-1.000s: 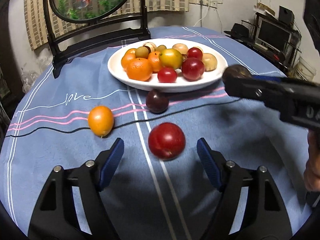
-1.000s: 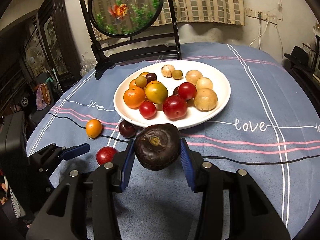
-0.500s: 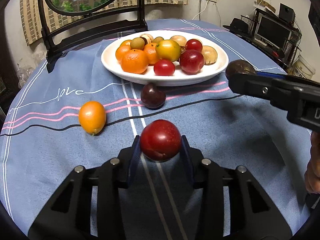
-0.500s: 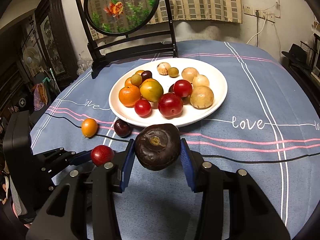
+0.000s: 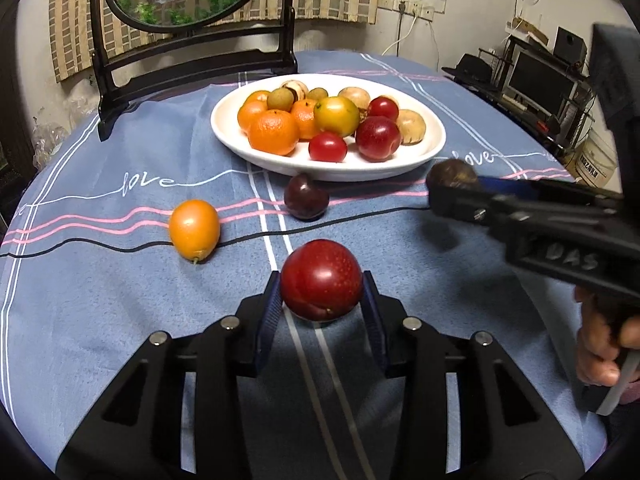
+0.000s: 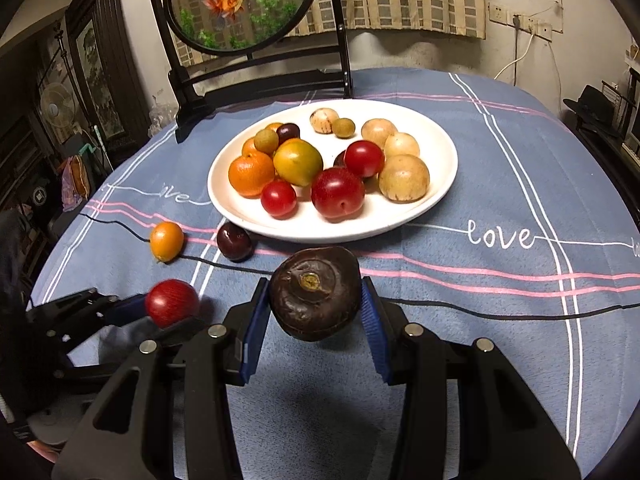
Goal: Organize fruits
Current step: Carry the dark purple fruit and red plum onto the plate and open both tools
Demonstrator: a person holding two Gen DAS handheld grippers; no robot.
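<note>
We see the left gripper (image 5: 321,300) pinching a red plum (image 5: 321,297) between its blue pads; its jaws have just been closing, and the fruit now sits between them, a little above the blue tablecloth (image 5: 120,312). The right gripper (image 6: 314,312) is pressed onto a dark brown wrinkled fruit (image 6: 315,293), which it holds above the cloth, just in front of the white plate (image 6: 440,152). A bare hand (image 5: 604,344) grips the handle of this right gripper at the right edge of the left wrist view. On the plate lie many fruits together: oranges (image 6: 251,173), red plums, a yellow-green fruit (image 6: 298,161) and some pale brown round ones (image 6: 403,178). Two fruits lie on the cloth outside the plate: a dark purple plum (image 6: 234,241), just beside the near rim of the plate, and a small orange fruit (image 6: 166,241), more to the left and apart from it. Behind the plate stands a black chair (image 6: 256,76) with an oval back.
</note>
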